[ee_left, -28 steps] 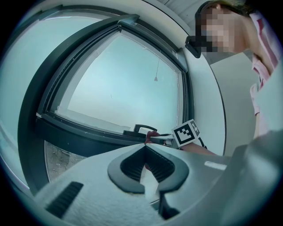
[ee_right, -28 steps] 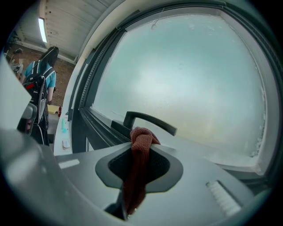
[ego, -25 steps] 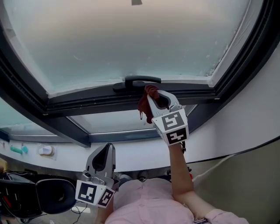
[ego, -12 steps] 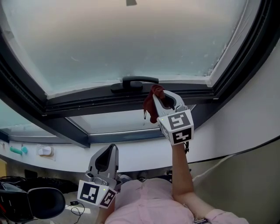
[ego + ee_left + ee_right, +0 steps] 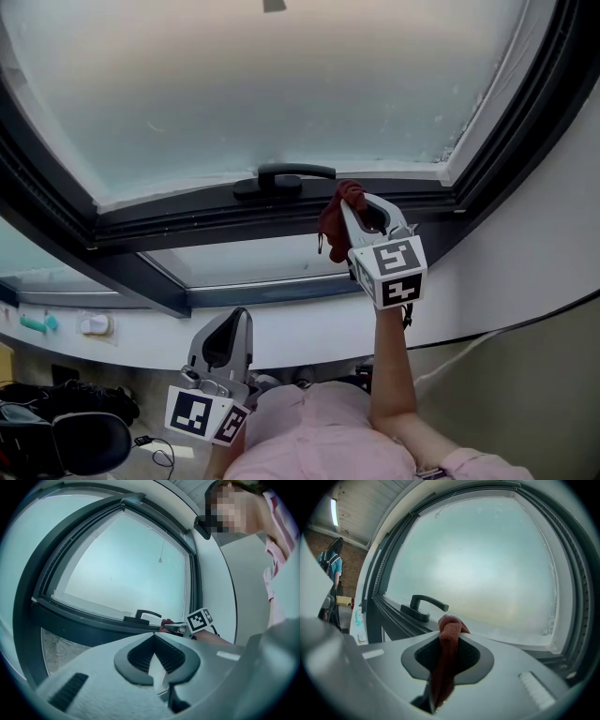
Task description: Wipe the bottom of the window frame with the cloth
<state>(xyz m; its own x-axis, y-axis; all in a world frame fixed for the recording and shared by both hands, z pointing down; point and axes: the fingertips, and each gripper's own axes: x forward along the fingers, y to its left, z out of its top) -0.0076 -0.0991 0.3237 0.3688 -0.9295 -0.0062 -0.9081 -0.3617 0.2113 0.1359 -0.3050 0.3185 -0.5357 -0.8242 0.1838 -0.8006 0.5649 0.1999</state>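
Bottom rail of window frame (image 5: 169, 225): a dark band that runs from lower left to upper right below the frosted pane (image 5: 281, 84). A second, smaller pane (image 5: 244, 260) lies nearer, under it.

Left gripper (image 5: 227, 323): held low and near the person's body, well apart from the window. Its own view shows the jaws (image 5: 152, 660) brought together with nothing between them. It takes no part in the wiping.

Window handle (image 5: 284, 178): a dark lever on the rail, about mid-span, lying level along it.

Cloth (image 5: 335, 220): dark red, bunched into a knot-like wad just right of the handle and at the rail. A loose tail hangs down the near side. Whether the wad actually presses on the rail cannot be told.

Right gripper (image 5: 361, 208): raised on an outstretched arm and pointed at the rail. Its own view shows the jaws clamped on the cloth (image 5: 447, 648), with the wad standing proud of the tips.

Right corner of frame (image 5: 459, 192): well right of the cloth.

Progress (judged): wiping is under way at about mid-rail. The stretch from the cloth to the right corner seems left to do. No mark or sheen shows whether the left stretch is done.
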